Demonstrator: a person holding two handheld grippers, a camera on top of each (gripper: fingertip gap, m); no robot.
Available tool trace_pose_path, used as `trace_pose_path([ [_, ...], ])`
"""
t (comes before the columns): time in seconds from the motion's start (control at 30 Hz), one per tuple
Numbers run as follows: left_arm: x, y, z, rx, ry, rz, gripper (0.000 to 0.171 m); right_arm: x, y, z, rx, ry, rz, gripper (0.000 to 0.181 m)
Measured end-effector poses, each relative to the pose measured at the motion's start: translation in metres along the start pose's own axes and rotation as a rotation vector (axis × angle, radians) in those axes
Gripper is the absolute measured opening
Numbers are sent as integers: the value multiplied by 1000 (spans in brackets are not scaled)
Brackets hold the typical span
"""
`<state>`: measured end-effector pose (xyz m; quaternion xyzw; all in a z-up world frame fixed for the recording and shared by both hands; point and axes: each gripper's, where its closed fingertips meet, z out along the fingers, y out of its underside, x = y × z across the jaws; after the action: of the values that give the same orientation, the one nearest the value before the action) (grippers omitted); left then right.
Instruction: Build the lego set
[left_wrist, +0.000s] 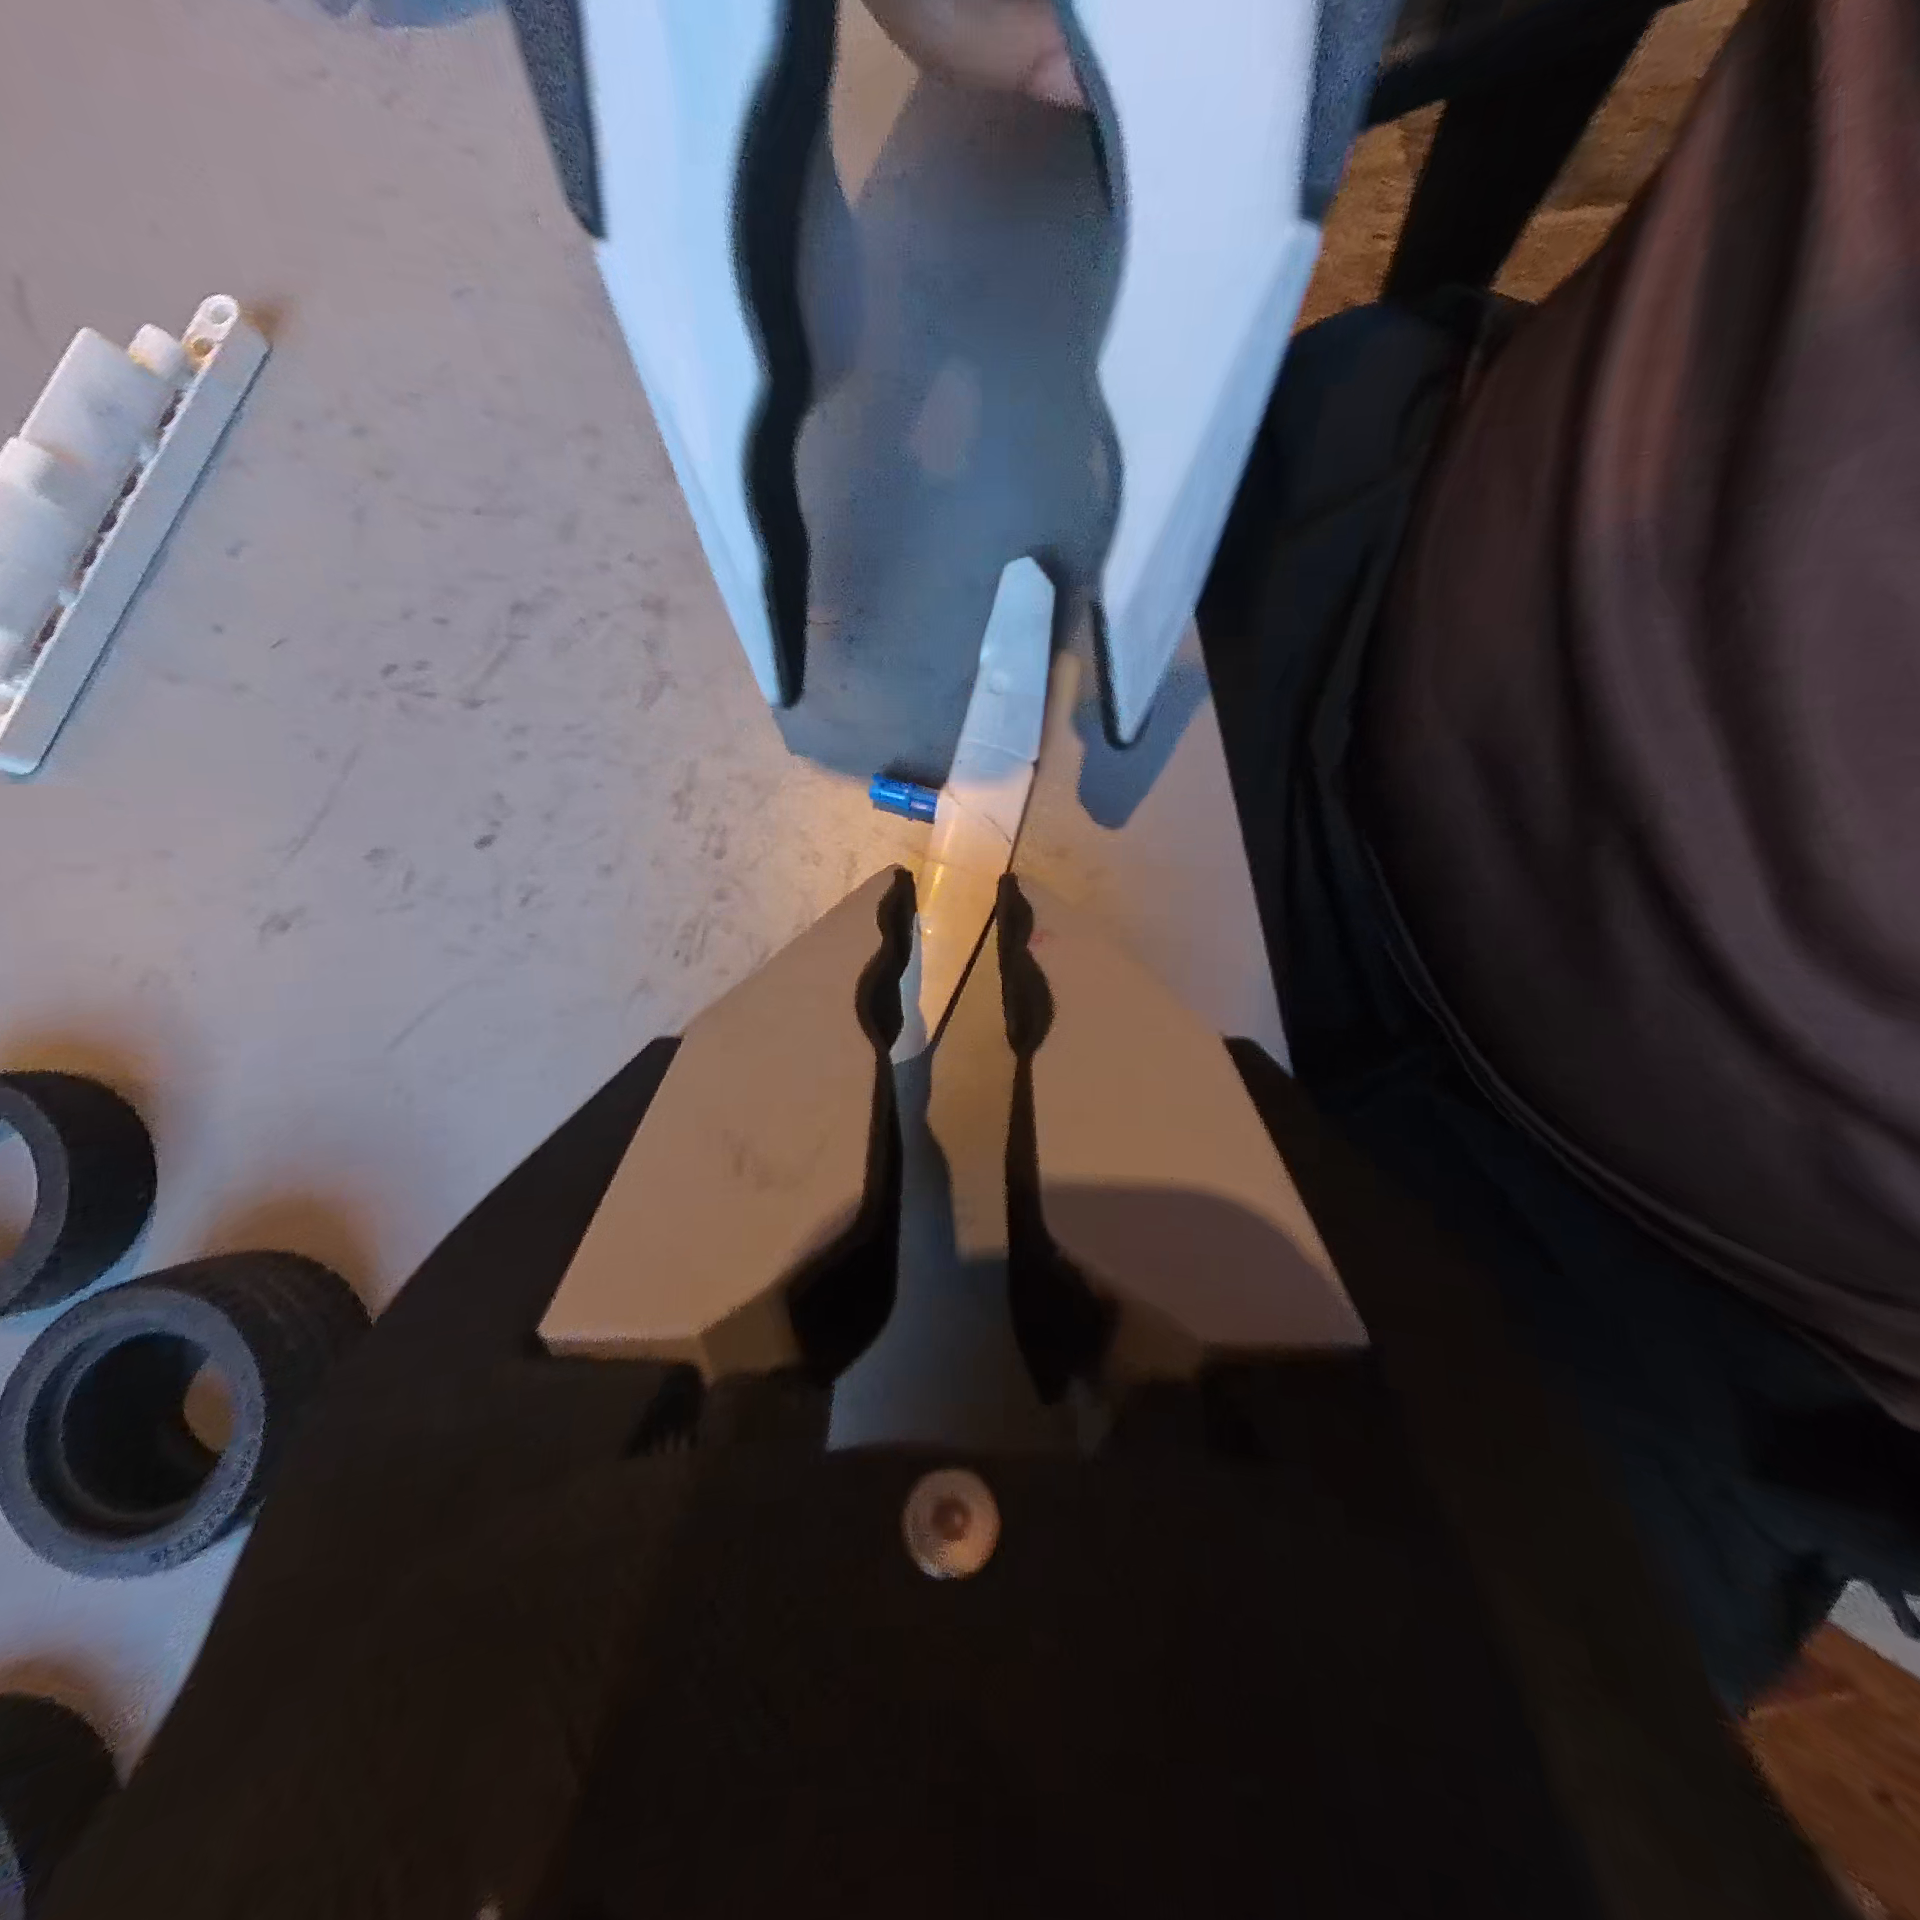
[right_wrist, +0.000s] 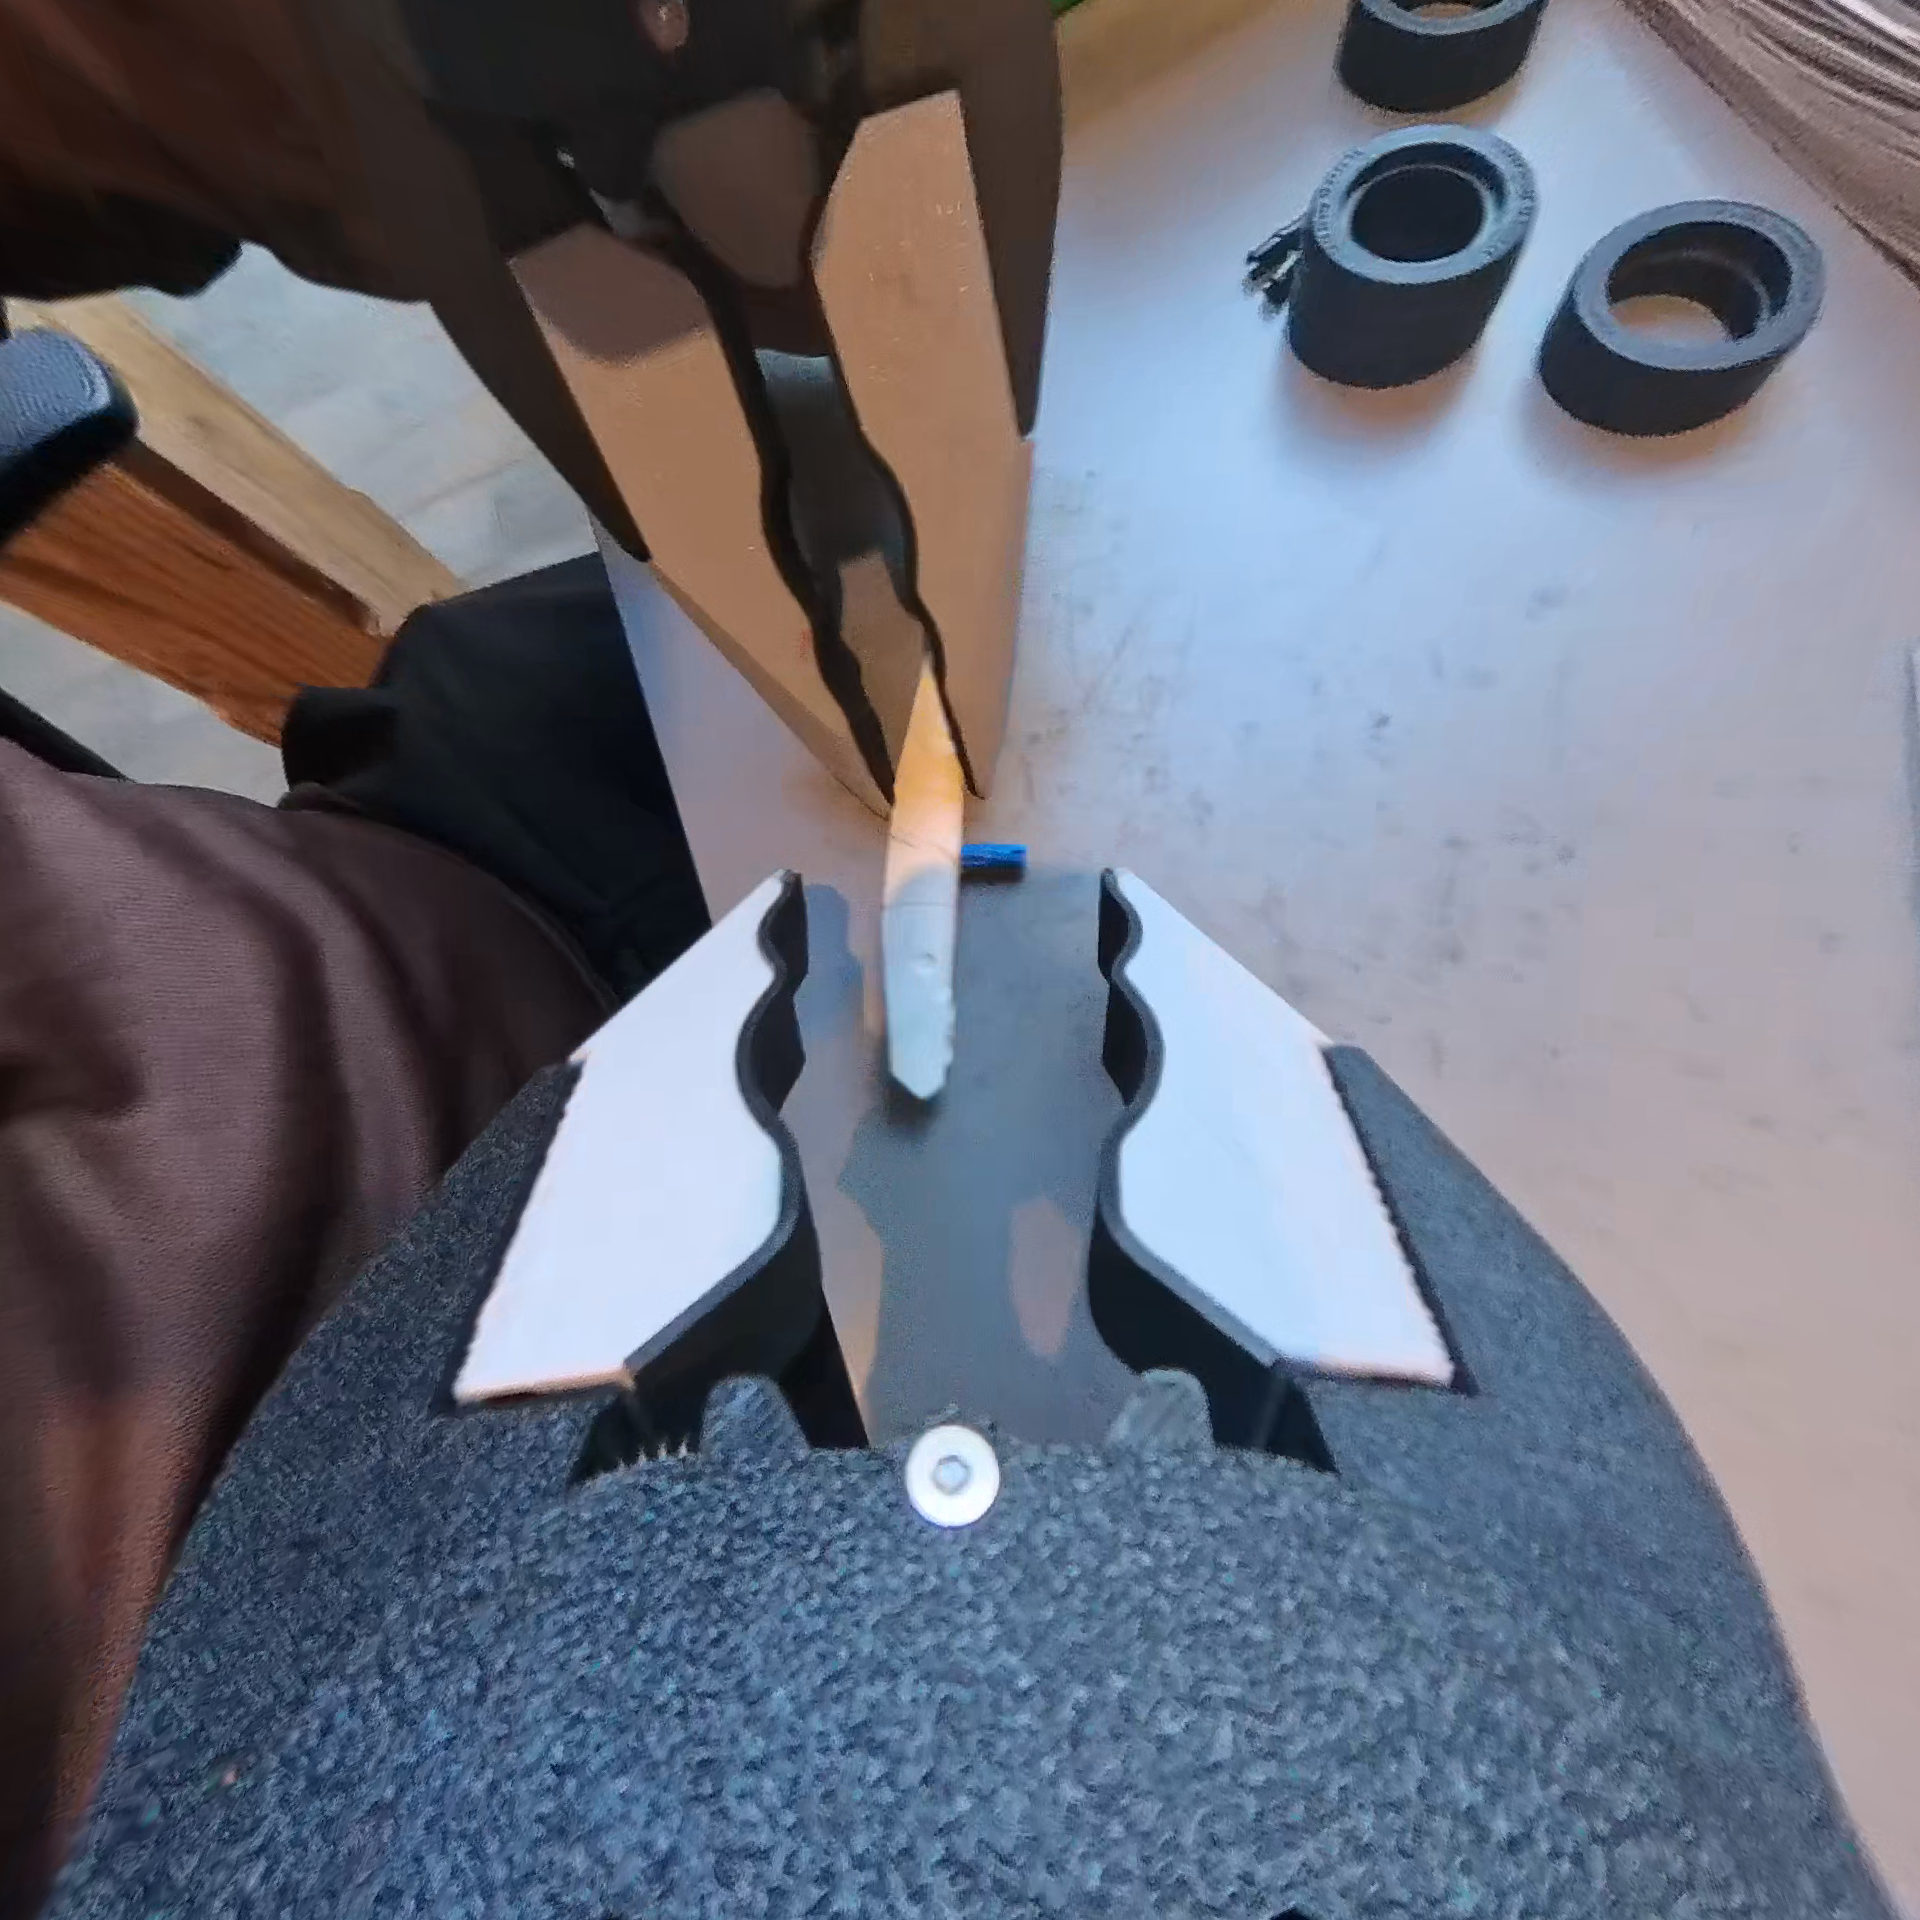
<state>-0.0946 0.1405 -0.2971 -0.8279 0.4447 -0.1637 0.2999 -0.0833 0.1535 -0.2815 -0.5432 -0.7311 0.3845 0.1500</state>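
A long, thin white beam is being clamped by its near end between the closed fingers of the left tool, just above the surface. Its far end is reaching into the gap of the right tool, whose fingers are being held wide apart on either side of the beam without touching it. A small blue pin is sitting just beside the beam at mid-length; whether it is plugged into the beam or lying on the surface cannot be told. Well away from the beam, on the side of the blue pin, a white lego assembly is lying flat. Three black tyres are standing on the same side, nearer the left tool. On the beam's other side, a person's dark brown sleeve is being seen past the edge of the surface.
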Motion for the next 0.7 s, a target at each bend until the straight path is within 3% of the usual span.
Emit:
trace_pose_path([
  [0.2, -2, -1, 1, 12, -61, -30, 14, 0, 4, 15, -36, 15, -85, 50],
  [0.4, -3, -1, 1, 22, -71, -49, 14, 5, 3, 18, -43, 40, -161, 30],
  [0.7, -4, -2, 1, 51, -74, -97, 13, 6, 2, 19, -41, 32, -204, 28],
])
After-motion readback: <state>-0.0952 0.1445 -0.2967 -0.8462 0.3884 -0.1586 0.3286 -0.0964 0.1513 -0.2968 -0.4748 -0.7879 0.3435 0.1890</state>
